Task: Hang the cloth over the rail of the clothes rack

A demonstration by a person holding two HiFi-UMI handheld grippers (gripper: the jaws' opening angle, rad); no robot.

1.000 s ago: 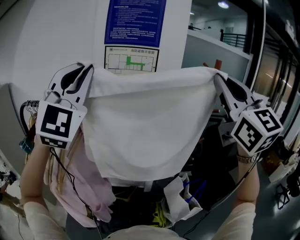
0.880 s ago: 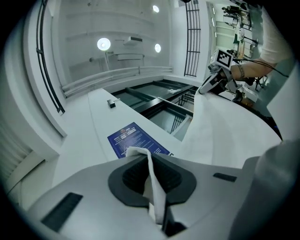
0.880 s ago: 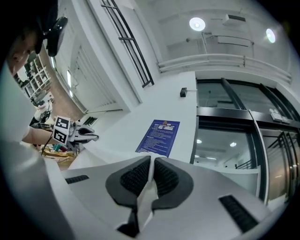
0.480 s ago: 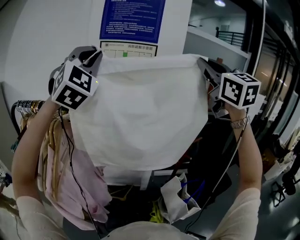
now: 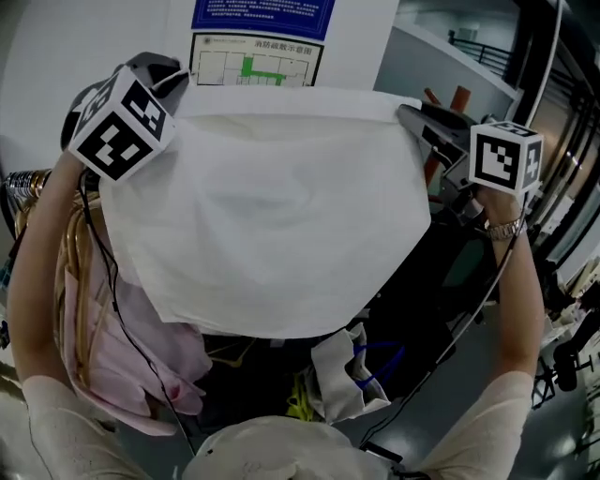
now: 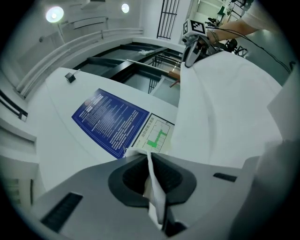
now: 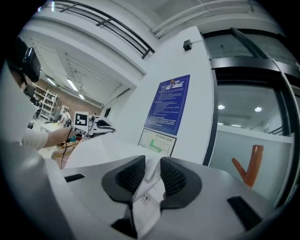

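My left gripper (image 6: 149,161) is clamped tight on one top corner of the white cloth (image 5: 272,216). My right gripper (image 7: 151,173) pinches the other corner, label and all. The cloth spreads out flat between them, its top edge just below the blue notice (image 5: 262,11) on the wall. One corner sits under the notice's left edge, the other off to its right. Pink garments (image 5: 141,356) hang on hangers well below and left of the notice.

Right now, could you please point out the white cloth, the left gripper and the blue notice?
white cloth (image 5: 272,216), head view, its spread middle.
left gripper (image 6: 149,164), left gripper view, between its jaw tips.
blue notice (image 7: 169,104), right gripper view, its centre.
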